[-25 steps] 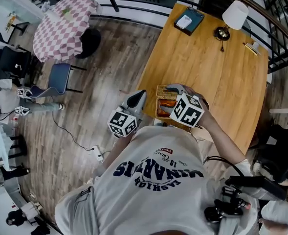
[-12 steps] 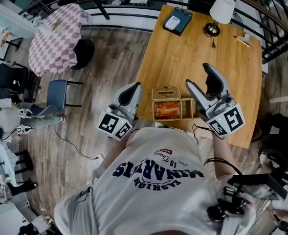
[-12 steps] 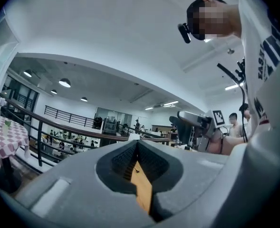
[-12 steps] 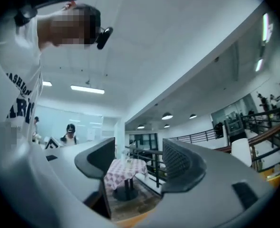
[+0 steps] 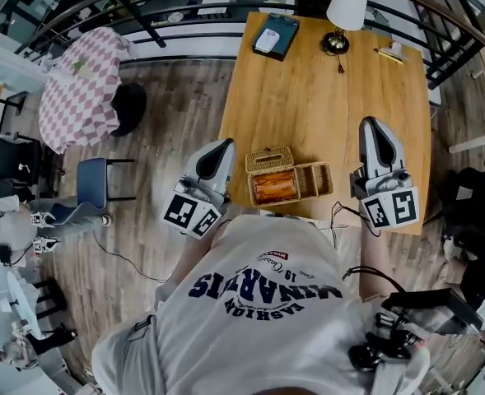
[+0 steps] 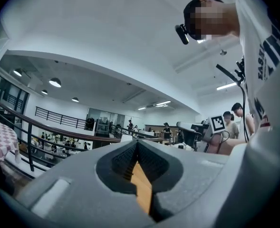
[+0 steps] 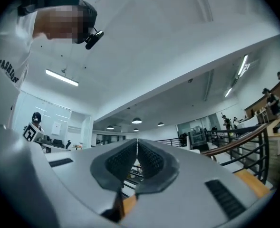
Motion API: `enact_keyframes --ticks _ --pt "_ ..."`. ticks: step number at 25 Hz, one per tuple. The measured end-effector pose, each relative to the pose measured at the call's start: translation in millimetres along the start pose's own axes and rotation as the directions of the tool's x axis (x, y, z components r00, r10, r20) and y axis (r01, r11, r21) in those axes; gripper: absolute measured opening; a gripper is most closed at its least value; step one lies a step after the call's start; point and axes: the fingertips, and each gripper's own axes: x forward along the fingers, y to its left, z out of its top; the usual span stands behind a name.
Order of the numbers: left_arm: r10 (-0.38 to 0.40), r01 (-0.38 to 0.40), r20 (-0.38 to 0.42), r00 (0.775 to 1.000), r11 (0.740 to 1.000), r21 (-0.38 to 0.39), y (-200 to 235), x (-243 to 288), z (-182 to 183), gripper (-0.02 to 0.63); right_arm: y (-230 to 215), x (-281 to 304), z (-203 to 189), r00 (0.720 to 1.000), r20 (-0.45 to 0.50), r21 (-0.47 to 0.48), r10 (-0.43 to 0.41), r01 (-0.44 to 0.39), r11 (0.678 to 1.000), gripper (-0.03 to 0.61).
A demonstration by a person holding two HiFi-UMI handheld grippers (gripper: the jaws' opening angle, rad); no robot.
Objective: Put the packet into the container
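Observation:
An orange packet lies inside the left compartment of a wicker container near the front edge of the wooden table. My left gripper hangs left of the container, off the table's edge, and is shut with nothing in it. My right gripper is over the table to the right of the container and apart from it, its jaws closing together with nothing between them. Both gripper views point upward at a ceiling, with each pair of pads meeting and holding nothing.
A white-shaded lamp, a dark book and a pen sit at the table's far end. A black railing runs behind. A checkered table and a blue chair stand on the floor at left.
My right gripper has lifted off the container and swung right, going from open jaws to shut ones. The packet stays in the container. The left gripper has hardly moved.

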Motion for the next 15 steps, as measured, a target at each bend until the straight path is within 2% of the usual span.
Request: enact_keyframes --ticks 1,8,15 --pt "-0.003 0.003 -0.001 1.000 1.000 0.001 -1.1 1.6 0.1 0.003 -3.3 -3.2 -1.0 1.000 -0.003 -0.008 -0.017 0.016 1.000 0.009" --pt "-0.019 0.019 -0.007 1.000 1.000 0.002 -2.9 6.0 2.4 0.003 -8.6 -9.8 -6.9 0.998 -0.032 -0.034 -0.056 0.054 0.998 0.008" --pt "-0.035 0.035 -0.003 0.999 0.999 -0.006 2.3 -3.9 3.8 0.003 9.2 -13.9 -10.5 0.994 -0.076 -0.075 -0.082 0.076 0.994 0.008"
